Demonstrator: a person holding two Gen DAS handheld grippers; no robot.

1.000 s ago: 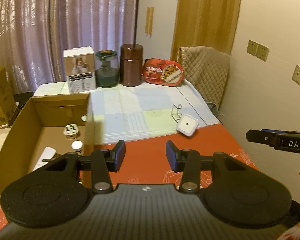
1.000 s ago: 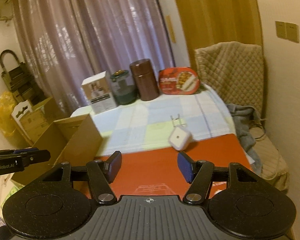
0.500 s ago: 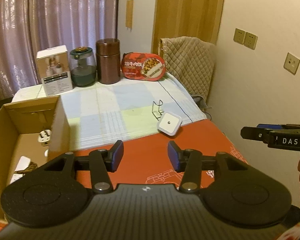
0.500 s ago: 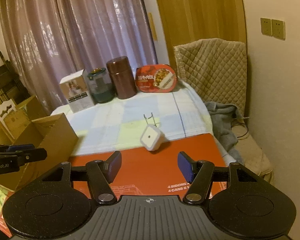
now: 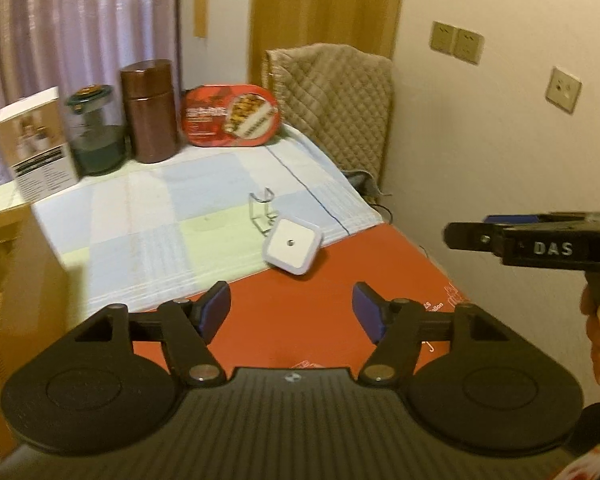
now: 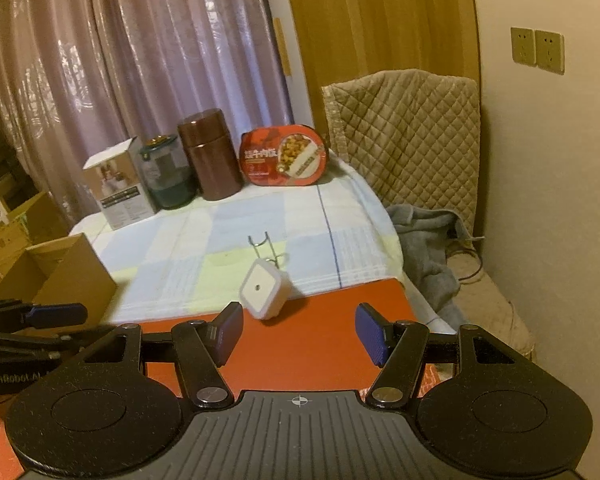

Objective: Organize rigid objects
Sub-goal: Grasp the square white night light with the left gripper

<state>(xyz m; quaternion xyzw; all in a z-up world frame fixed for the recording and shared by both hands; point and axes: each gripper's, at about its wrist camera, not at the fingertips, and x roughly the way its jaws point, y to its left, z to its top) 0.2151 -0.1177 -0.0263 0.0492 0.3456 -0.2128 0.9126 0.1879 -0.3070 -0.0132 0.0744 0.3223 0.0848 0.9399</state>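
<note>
Left gripper (image 5: 291, 312), low in its frame, has just been opening; its jaws stand apart with nothing between them, wider than a second ago. Both views have closed in on the white square plug (image 5: 291, 247), which lies tilted mid-frame at the cloth's edge. Right gripper (image 6: 299, 339) points downward, likewise spread and empty.

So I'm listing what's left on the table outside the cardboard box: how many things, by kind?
Box: 1
Jar: 1
Canister: 1
Food tray: 1
White cube: 1
Wire stand: 1
Total: 6
</note>
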